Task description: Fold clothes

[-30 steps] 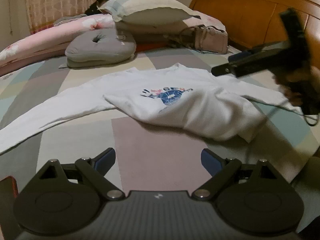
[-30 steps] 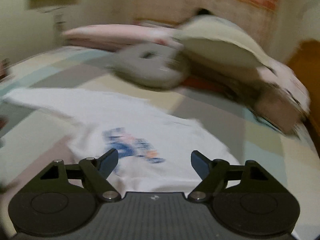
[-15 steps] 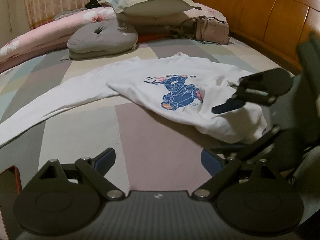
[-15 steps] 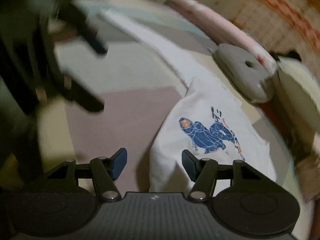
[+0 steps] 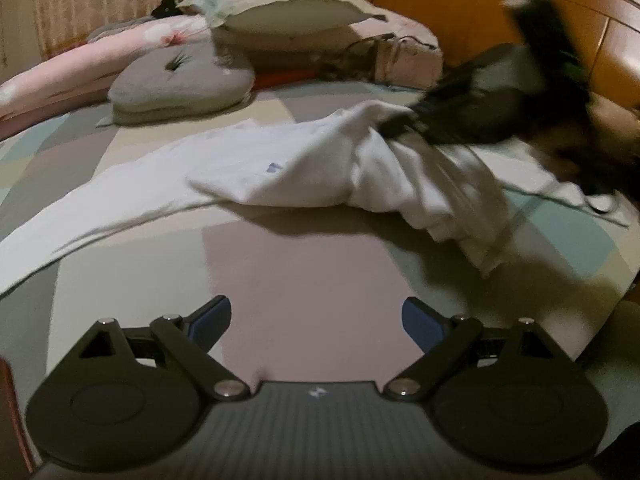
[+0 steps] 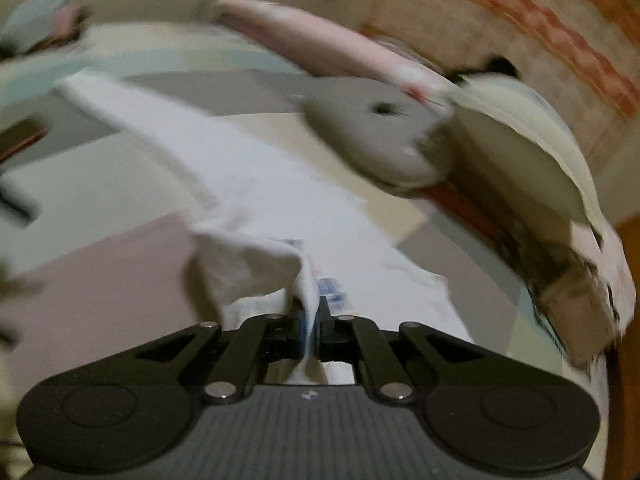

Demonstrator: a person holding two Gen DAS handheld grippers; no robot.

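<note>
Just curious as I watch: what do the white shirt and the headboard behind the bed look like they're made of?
White shirt: soft knit cloth, probably cotton; it drapes and bunches in folds where it's lifted, matte surface. Headboard: looks like varnished wood, orange-brown panels with a slight sheen; veneer can't be ruled out.

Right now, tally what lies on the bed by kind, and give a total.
White long-sleeved shirt: 1
Grey round cushion: 1
Pillows: 1
Pink floral bolster: 1
Handbag: 1
Total: 5

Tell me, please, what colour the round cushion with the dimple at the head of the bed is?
The round cushion is plain grey, seen best in the left wrist view.
</note>
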